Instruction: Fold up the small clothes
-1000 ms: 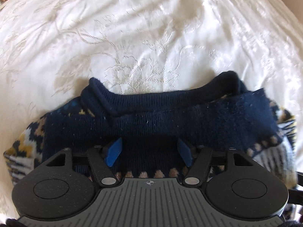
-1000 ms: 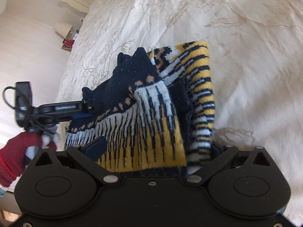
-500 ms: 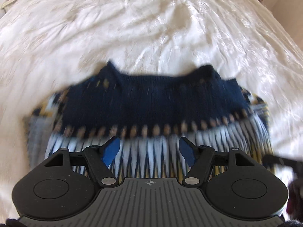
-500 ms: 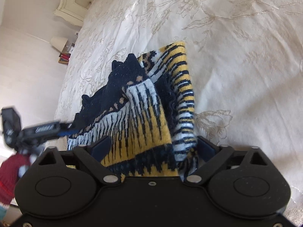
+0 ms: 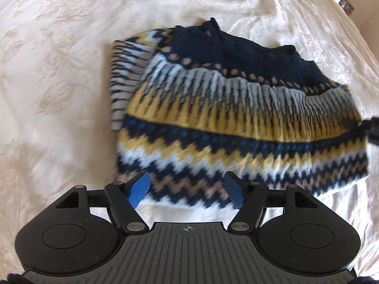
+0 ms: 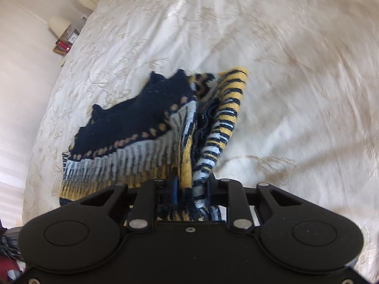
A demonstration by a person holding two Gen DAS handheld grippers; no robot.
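Observation:
A small patterned knit sweater, navy, yellow, white and tan, lies folded on the white bedspread. My left gripper is open and empty, hovering just off the sweater's near hem. My right gripper is shut on the sweater's side edge, bunching the striped layers between its pads. The rest of the sweater stretches away to the left in the right wrist view. The right gripper's tip shows at the far right edge of the left wrist view.
The embroidered white bedspread surrounds the sweater on all sides. A bedside table with a lamp and books stands beyond the bed's far left edge, next to a pale wall.
My left gripper has pulled back and up off the sweater, so the whole garment now shows. My right gripper has shut on the sweater's side edge.

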